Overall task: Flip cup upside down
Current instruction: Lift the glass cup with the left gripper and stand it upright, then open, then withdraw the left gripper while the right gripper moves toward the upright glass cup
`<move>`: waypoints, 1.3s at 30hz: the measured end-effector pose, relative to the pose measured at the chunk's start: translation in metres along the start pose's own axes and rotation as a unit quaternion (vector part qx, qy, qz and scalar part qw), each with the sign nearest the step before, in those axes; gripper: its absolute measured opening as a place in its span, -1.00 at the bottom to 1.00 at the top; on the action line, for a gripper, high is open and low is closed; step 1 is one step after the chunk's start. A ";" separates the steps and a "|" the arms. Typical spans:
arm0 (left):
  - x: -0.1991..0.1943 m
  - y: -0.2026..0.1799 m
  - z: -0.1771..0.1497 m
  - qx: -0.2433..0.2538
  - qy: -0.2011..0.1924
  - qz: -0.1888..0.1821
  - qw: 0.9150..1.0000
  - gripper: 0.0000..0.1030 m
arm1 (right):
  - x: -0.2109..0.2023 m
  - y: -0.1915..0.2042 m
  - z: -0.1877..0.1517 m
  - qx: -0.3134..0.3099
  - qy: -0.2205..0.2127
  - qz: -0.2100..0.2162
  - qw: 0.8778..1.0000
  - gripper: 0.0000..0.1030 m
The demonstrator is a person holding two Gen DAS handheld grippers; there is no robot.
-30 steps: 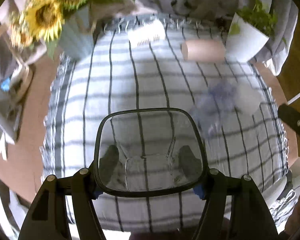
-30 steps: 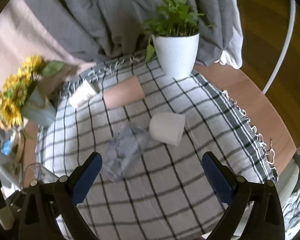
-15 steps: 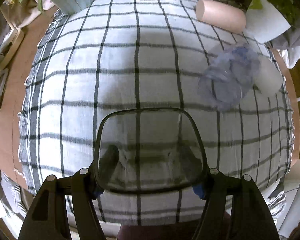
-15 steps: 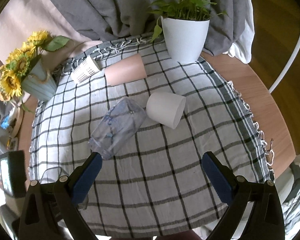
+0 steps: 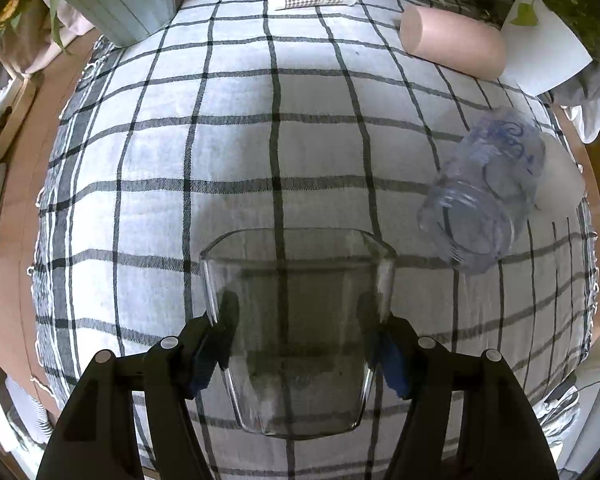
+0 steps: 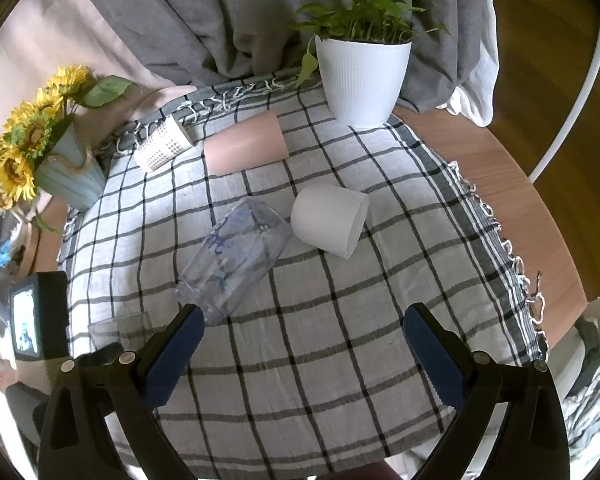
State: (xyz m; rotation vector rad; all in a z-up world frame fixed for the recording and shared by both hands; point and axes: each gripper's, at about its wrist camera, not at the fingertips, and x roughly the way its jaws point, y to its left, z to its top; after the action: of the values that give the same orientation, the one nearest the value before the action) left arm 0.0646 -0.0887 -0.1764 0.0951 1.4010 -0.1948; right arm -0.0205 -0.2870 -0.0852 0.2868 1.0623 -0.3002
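Note:
My left gripper (image 5: 298, 340) is shut on a clear square glass cup (image 5: 296, 328), held over the checked cloth (image 5: 160, 160) near its front edge; its wide rim points away from me and its narrower base is toward the camera. The same cup (image 6: 120, 330) and the left gripper's body show at the lower left of the right wrist view. My right gripper (image 6: 300, 344) is open and empty above the cloth (image 6: 340, 300), just in front of a clear printed tumbler (image 6: 236, 256) lying on its side.
Lying on the cloth are a white cup (image 6: 330, 220), a pink cup (image 6: 246, 148) and a dotted white cup (image 6: 162, 148). A white plant pot (image 6: 362, 80) stands at the back right, a sunflower vase (image 6: 66, 172) at the back left. Bare table wood (image 6: 532, 200) borders the cloth.
The left gripper has turned the glass cup and tipped down toward the cloth, so its side wall now shows instead of its open mouth. The right gripper has moved slightly closer to the tumbler.

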 end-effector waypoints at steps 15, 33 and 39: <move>0.000 -0.013 0.008 0.052 -0.023 0.003 0.998 0.62 | -0.003 0.010 -0.008 0.003 -0.004 -0.026 1.000 0.95; -0.096 0.068 -0.031 -0.006 -0.148 0.048 0.988 0.96 | -0.027 0.059 -0.033 -0.019 -0.020 -0.004 1.000 0.95; -0.103 0.108 -0.046 -0.038 -0.160 0.080 0.983 0.99 | -0.023 0.097 -0.050 -0.057 -0.007 0.025 0.998 0.95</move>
State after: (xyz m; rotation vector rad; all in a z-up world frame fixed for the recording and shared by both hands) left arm 0.0245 0.0340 -0.0877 0.1077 1.0732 -0.0217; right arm -0.0348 -0.1771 -0.0793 0.2089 1.0533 -0.1955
